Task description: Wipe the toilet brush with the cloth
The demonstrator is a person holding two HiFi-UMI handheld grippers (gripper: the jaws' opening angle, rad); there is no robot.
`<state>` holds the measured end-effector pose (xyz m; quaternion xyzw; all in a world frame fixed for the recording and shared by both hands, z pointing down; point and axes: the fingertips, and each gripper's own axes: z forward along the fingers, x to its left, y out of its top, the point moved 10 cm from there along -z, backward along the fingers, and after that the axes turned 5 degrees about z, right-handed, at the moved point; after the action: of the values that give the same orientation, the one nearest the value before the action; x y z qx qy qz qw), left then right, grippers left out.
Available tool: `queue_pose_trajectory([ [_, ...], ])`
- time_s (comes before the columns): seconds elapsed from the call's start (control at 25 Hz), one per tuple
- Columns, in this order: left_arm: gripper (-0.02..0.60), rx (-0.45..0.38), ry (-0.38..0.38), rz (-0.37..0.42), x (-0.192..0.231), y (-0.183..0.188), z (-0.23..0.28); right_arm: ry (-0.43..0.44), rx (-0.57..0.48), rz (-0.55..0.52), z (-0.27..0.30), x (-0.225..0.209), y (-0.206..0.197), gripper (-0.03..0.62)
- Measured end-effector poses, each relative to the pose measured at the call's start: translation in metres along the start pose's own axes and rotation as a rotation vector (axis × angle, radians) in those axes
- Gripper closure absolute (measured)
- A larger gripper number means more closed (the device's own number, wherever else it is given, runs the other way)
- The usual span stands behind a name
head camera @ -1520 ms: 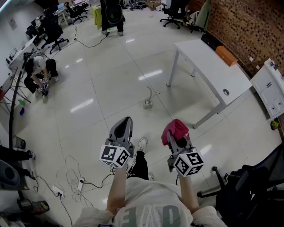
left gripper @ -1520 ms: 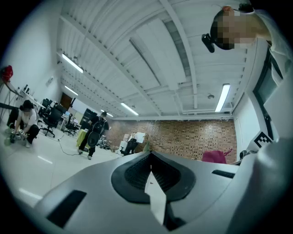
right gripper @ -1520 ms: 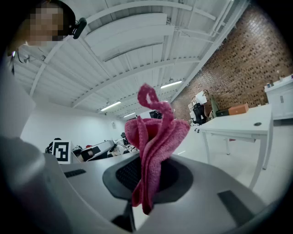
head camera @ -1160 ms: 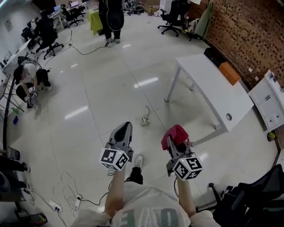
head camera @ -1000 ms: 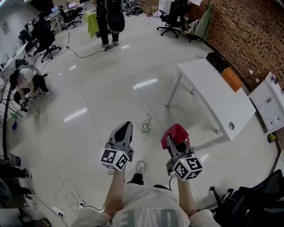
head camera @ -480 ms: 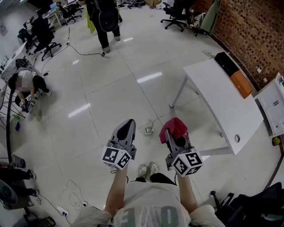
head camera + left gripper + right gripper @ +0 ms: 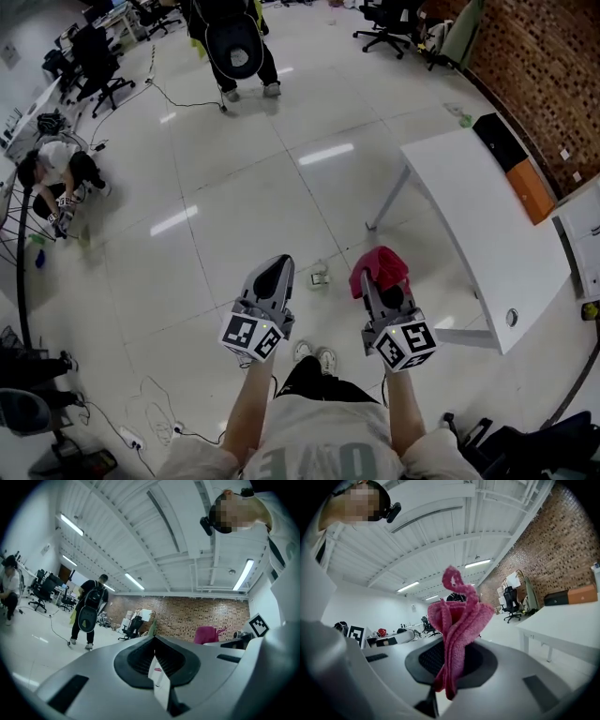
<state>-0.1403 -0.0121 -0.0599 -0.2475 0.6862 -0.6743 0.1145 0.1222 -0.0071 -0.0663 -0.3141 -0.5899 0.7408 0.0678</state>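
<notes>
Since the earlier frames the white table (image 7: 487,216) is brought closer and lower in the head view. The pink cloth (image 7: 379,267) is pinched in the right gripper (image 7: 381,283); the left gripper (image 7: 274,270) is pressed together on nothing. No toilet brush is seen in any view, so wiping is judged not yet begun.

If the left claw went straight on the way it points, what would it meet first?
Nothing near: the left claw has free way over the floor. Probably the black office chair by the brick wall comes first; depth is unclear.
</notes>
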Motion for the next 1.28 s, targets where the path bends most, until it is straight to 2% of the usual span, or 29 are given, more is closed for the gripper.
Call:
queue_pose_trajectory([
  [0.24, 0.577, -0.009, 0.007, 0.016, 0.035, -0.034, 0.029, -0.021, -0.029, -0.066, 0.051, -0.03, -0.009, 0.563],
  [0.32, 0.577, -0.038, 0.003, 0.042, 0.047, -0.058, 0.04, -0.011, -0.056, -0.084, 0.068, -0.044, -0.027, 0.562],
  [0.4, 0.577, -0.068, -0.005, 0.069, 0.063, -0.097, 0.049, 0.008, -0.086, -0.104, 0.085, -0.062, -0.06, 0.563],
  [0.56, 0.577, -0.131, -0.029, 0.132, 0.103, -0.219, 0.069, 0.031, -0.153, -0.137, 0.121, -0.121, -0.167, 0.563],
  [0.72, 0.577, -0.203, -0.043, 0.177, 0.149, -0.365, 0.075, 0.047, -0.212, -0.146, 0.15, -0.197, -0.306, 0.562],
  [0.88, 0.577, -0.217, -0.05, 0.19, 0.184, -0.496, 0.068, 0.042, -0.238, -0.171, 0.169, -0.26, -0.427, 0.562],
  [1.08, 0.577, -0.148, -0.048, 0.16, 0.191, -0.598, 0.051, 0.001, -0.187, -0.139, 0.17, -0.303, -0.52, 0.562],
  [1.16, 0.577, -0.133, -0.049, 0.149, 0.191, -0.626, 0.044, 0.011, -0.172, -0.127, 0.171, -0.312, -0.549, 0.563],
  [1.28, 0.577, -0.129, -0.042, 0.078, 0.192, -0.68, 0.032, 0.046, -0.158, -0.113, 0.17, -0.333, -0.604, 0.563],
])
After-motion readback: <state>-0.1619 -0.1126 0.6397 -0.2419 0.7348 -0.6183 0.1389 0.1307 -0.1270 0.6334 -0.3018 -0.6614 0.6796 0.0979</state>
